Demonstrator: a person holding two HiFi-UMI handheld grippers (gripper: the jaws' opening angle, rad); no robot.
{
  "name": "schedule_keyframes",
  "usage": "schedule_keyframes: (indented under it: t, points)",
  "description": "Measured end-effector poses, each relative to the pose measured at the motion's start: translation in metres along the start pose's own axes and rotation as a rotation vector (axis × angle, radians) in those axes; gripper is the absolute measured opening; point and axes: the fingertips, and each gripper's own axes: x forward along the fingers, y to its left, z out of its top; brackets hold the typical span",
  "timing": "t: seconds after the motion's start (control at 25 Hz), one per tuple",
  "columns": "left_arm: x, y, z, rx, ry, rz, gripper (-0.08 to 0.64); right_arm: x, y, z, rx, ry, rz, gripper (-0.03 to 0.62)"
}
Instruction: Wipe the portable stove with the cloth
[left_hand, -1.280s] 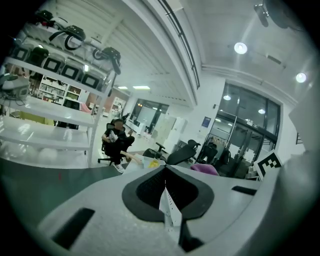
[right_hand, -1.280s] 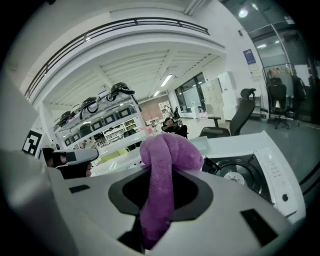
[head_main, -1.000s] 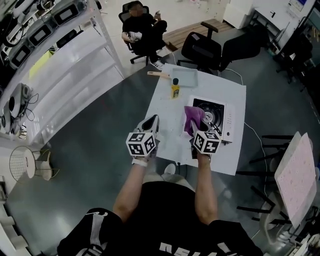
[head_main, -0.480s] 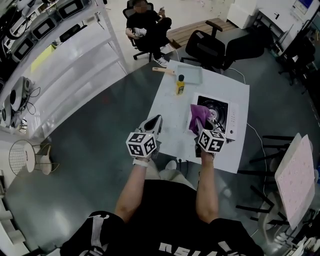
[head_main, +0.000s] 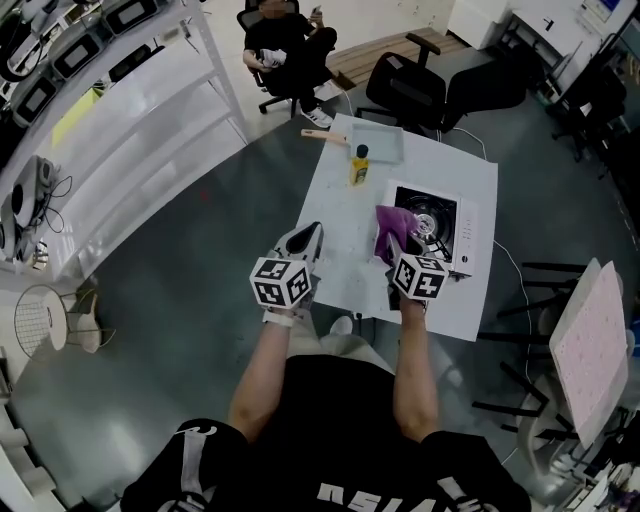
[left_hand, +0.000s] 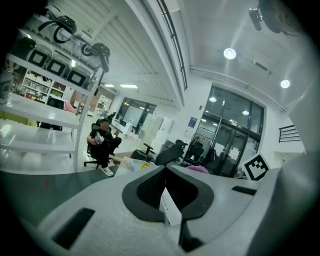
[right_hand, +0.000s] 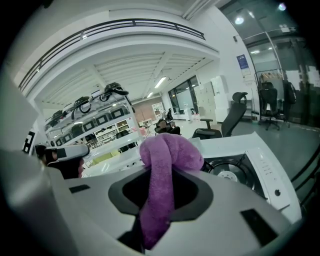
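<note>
The portable stove is white with a black burner and lies on the right half of the white table. The purple cloth hangs bunched over the stove's left edge, with my right gripper shut on it. In the right gripper view the cloth runs up between the jaws of the right gripper, with the stove just beyond. My left gripper hovers off the table's left edge, jaws together, holding nothing. In its own view the left gripper points level across the room.
A yellow bottle, a shallow pale tray and a wooden-handled brush sit at the table's far end. Two black office chairs stand behind it. A seated person is beyond. White shelving runs along the left.
The head camera has shifted a little. Both grippers keep about the same places, and the cloth stays in the right one over the stove's left edge.
</note>
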Motion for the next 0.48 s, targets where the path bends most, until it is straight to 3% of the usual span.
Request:
schedule_keyframes:
  t: [0.48]
  points:
    - [0.028, 0.035, -0.017, -0.006, 0.079, -0.003, 0.006, 0.040, 0.007, -0.063, 0.049, 0.113, -0.040, 0.091]
